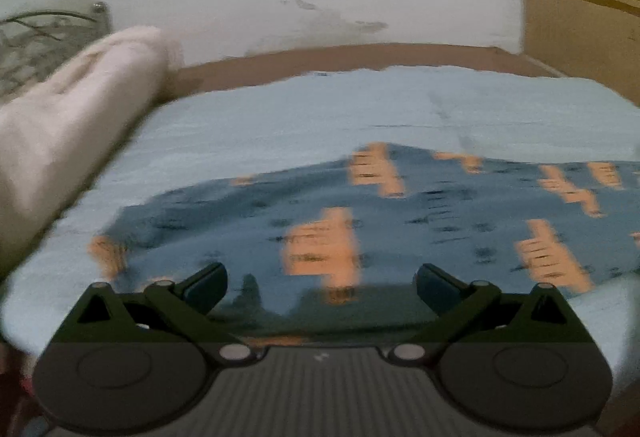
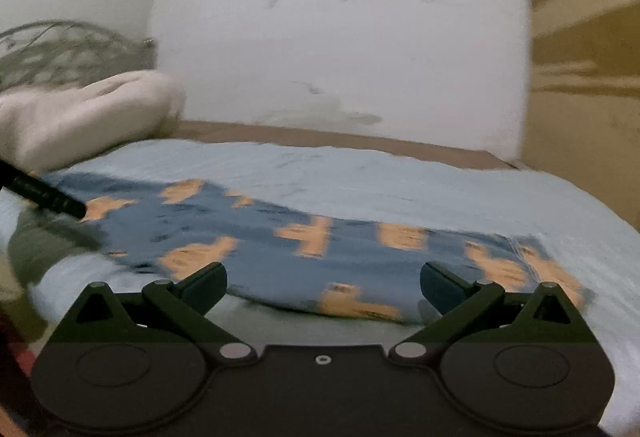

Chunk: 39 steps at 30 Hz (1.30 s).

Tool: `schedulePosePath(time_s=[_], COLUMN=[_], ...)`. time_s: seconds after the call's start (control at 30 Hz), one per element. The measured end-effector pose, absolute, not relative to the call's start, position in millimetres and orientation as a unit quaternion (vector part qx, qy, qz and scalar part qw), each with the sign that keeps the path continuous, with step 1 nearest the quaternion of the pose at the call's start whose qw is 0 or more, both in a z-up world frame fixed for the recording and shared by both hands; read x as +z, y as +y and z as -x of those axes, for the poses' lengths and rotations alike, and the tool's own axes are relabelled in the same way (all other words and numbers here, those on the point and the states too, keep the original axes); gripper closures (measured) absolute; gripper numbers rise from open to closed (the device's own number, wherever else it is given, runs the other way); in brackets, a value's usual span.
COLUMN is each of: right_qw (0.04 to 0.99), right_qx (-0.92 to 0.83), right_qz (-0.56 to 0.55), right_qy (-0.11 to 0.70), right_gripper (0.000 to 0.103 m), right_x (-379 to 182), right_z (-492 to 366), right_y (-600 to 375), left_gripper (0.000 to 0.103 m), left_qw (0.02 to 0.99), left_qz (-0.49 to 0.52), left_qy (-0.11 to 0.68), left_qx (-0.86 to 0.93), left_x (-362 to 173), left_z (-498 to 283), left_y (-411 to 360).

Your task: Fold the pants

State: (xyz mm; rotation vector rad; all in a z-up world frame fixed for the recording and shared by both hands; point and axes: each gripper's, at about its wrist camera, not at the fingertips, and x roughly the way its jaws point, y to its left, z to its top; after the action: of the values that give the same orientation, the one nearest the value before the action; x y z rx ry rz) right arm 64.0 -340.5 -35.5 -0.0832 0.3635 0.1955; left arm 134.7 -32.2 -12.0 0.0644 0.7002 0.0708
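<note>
left wrist view shows the left gripper (image 1: 322, 279) spread wide, empty, over the pants (image 1: 360, 221); right gripper (image 2: 323, 279) likewise; pinch both layers squarely at the near edge.

The left tongs (image 1: 322, 283) are black, with 2 angled link arms on each side that end in short dark-teal fingers (image 1: 206, 283). Silver rivet heads mark the pivots. 2 broad round housings flank a ribbed grey centre plate. The right tongs (image 2: 323, 283) share that build, but their centre plate is smooth black with 1 small pale screw (image 2: 321, 359) in the middle. Both pictures are blurred, so finer markings cannot be read.
</note>
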Motion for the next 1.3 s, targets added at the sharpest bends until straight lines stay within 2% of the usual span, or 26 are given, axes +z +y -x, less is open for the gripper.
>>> schedulePosePath(time_s=[0.2,0.43,0.67,0.77,0.87,0.93,1.0,1.17,1.3], right_qw=[0.981,0.964,0.952,0.950,0.948,0.947,0.947,0.953,0.959], right_qx=[0.020,0.014,0.031,0.026,0.011,-0.004,-0.019,-0.039,-0.038], right_qz=[-0.009,-0.105,-0.093,-0.104,-0.140,-0.162,-0.173,-0.141,-0.121], right_qy=[0.193,0.245,0.290,0.294,0.286,0.278,0.272,0.265,0.254], right_gripper=[0.001,0.001,0.004,0.016,0.033,0.048,0.056,0.065,0.079], right_x=[-36.4,-42.5,-48.2,-51.7,-53.9,-55.2,-56.7,-56.5,-53.7], right_z=[-61.7,-83.8,-116.5,-126.6,-131.2,-131.1,-130.3,-130.9,-130.2], right_y=[-416.6,-488.4,-498.9,-502.7,-511.8,-517.6,-520.9,-511.8,-503.5], left_gripper=[0.001,0.001,0.001,0.001,0.001,0.001,0.001,0.001,0.001], left_qw=[0.928,0.927,0.923,0.922,0.921,0.921,0.921,0.917,0.914], left_qz=[0.001,-0.041,-0.042,-0.042,-0.038,-0.037,-0.038,-0.031,0.000], left_qy=[0.370,0.361,0.369,0.372,0.373,0.374,0.375,0.387,0.393], left_qx=[-0.050,-0.096,-0.103,-0.101,-0.101,-0.101,-0.099,-0.096,-0.101], left_x=[-22.2,-28.1,-32.6,-35.8,-34.8,-35.1,-36.0,-35.2,-28.8], left_z=[-161.6,-178.2,-183.5,-186.5,-187.2,-188.2,-189.6,-195.6,-199.0], left_y=[-98.1,-161.9,-183.3,-184.5,-182.4,-181.7,-182.1,-180.6,-173.9])
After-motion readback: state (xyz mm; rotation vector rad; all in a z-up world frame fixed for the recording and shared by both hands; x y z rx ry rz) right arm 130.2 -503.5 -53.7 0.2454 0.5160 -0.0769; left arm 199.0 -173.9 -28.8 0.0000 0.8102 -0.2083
